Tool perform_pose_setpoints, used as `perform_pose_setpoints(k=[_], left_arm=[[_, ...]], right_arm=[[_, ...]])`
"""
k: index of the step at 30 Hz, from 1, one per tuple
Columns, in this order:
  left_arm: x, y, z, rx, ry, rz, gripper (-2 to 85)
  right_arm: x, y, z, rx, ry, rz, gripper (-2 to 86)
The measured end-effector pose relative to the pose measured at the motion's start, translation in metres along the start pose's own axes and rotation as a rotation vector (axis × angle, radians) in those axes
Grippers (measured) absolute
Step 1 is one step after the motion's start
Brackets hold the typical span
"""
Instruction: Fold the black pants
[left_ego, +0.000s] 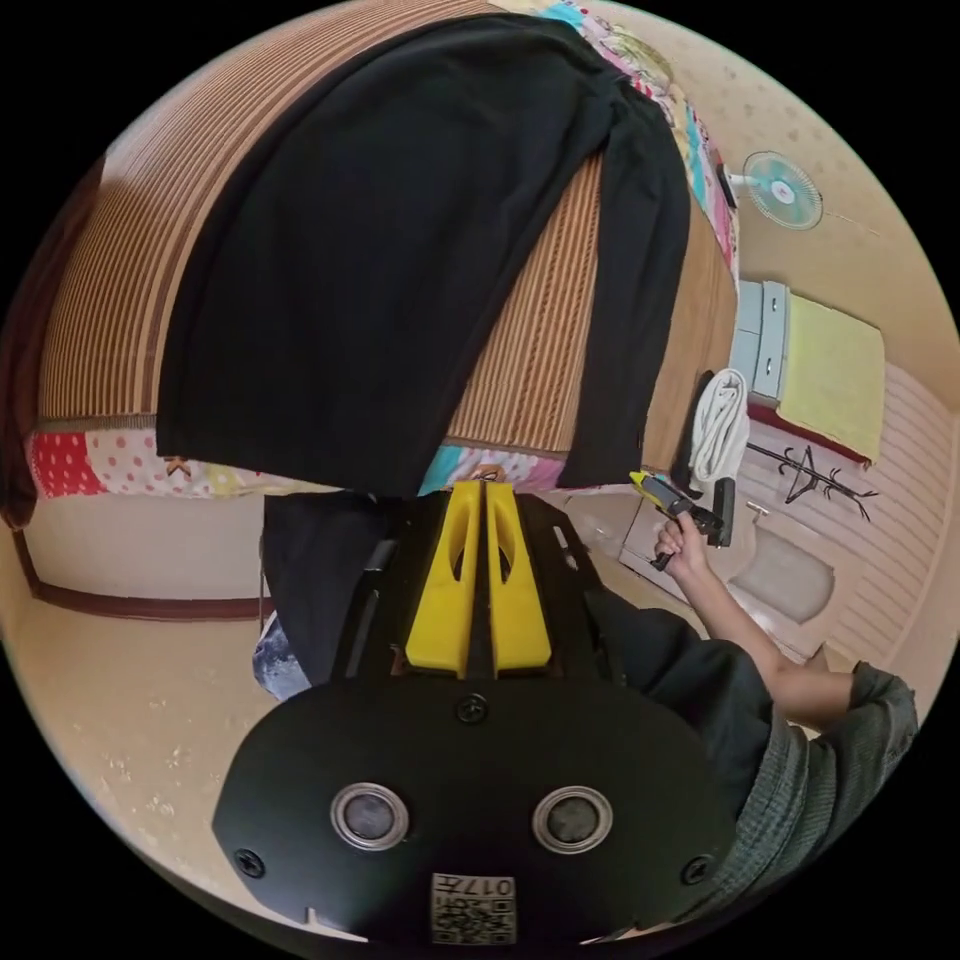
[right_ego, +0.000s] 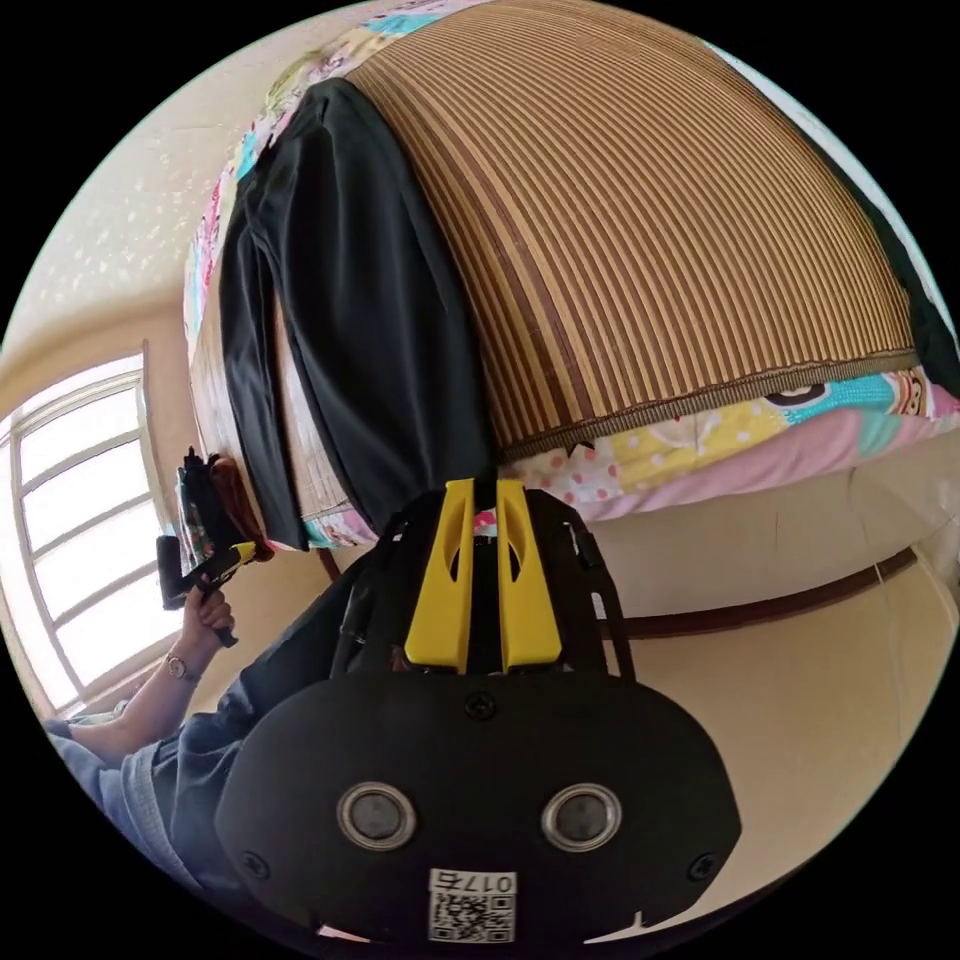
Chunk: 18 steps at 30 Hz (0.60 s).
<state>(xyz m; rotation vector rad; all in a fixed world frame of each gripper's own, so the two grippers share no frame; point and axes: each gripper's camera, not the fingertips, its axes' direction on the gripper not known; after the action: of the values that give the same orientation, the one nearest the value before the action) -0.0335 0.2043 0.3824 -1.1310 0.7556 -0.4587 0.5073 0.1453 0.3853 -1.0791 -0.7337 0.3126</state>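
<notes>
The black pants (left_ego: 400, 250) lie spread on a striped bamboo mat (left_ego: 540, 340) on a bed, both leg ends hanging over the near edge. My left gripper (left_ego: 480, 487) has its yellow jaws together just beside the corner of the wide leg's hem; no cloth shows between them. In the right gripper view the pants (right_ego: 380, 330) run down to my right gripper (right_ego: 485, 487), whose jaws pinch the leg's hem. A hand holds the right gripper (left_ego: 645, 484) at the narrow leg's end. The left gripper (right_ego: 243, 550) sits by the other leg's hem.
A patterned sheet (right_ego: 700, 440) edges the bed under the mat. A wall fan (left_ego: 785, 190), a white towel (left_ego: 720, 430) and a coat stand (left_ego: 810, 475) are at the right. A bright window (right_ego: 80, 540) is at the left. The person's sleeve (left_ego: 820, 770) is close by.
</notes>
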Motion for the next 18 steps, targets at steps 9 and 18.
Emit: perform_pose_setpoints(k=[9, 18], left_arm=[[0.168, -0.038, 0.032, -0.098, 0.08, 0.248, 16.8], [0.239, -0.064, 0.094, -0.253, -0.464, 0.43, 1.9]], right_arm=[[-0.099, 0.048, -0.056, 0.005, -0.265, -0.548, 2.9], [-0.132, 0.047, -0.033, -0.102, -0.288, -0.717, 3.5]])
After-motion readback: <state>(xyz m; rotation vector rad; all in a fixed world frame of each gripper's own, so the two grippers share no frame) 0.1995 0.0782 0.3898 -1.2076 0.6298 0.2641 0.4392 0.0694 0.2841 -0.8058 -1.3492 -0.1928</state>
